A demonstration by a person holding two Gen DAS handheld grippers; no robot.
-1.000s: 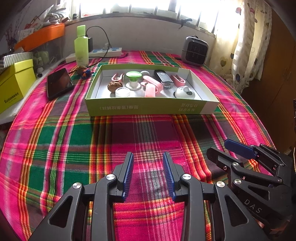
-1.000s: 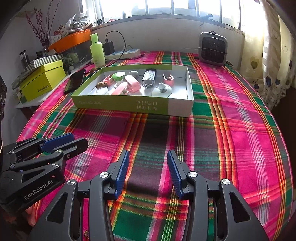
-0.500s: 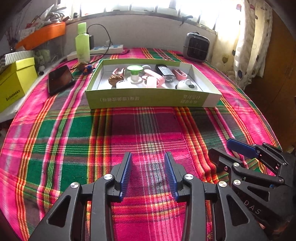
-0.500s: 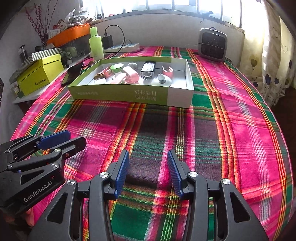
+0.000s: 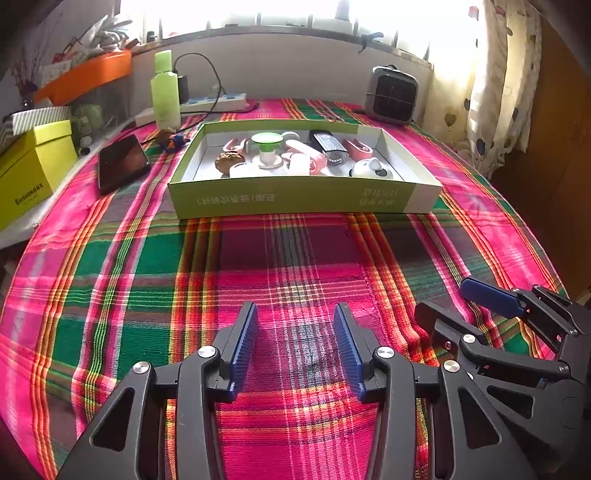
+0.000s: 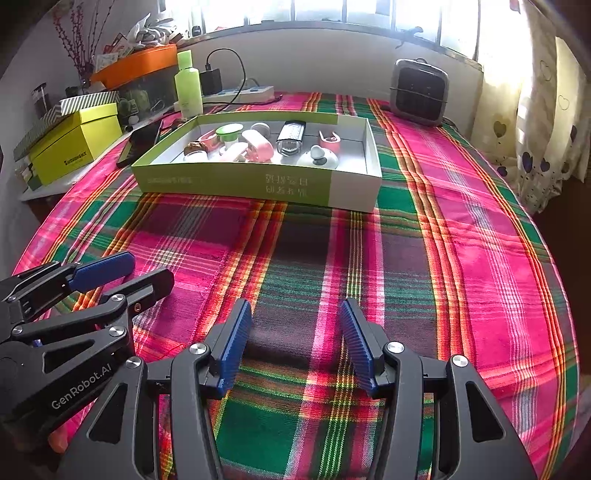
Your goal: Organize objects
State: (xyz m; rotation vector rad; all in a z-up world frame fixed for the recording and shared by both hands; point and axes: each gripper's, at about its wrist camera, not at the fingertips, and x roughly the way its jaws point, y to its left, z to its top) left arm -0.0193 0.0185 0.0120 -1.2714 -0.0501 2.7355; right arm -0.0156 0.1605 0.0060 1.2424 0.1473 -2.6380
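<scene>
plaid cloth (image 5: 295, 258) bare ahead; green box (image 5: 303, 195) beyond; both claws opening, empty.

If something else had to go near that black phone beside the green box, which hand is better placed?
Probably the left. The phone lies off the box's left end, on the left gripper's side. The right gripper would have to cross over. Both are empty, their jaws opening.

Daylight enters from the window (image 5: 295, 14) at the rear, overexposed to plain white in both views. The plaid cloth (image 6: 480, 206) is evenly lit and sharp, with soft shadows beneath the box (image 5: 303, 197). Fisheye distortion bows straight lines; the corners vignette to black.
</scene>
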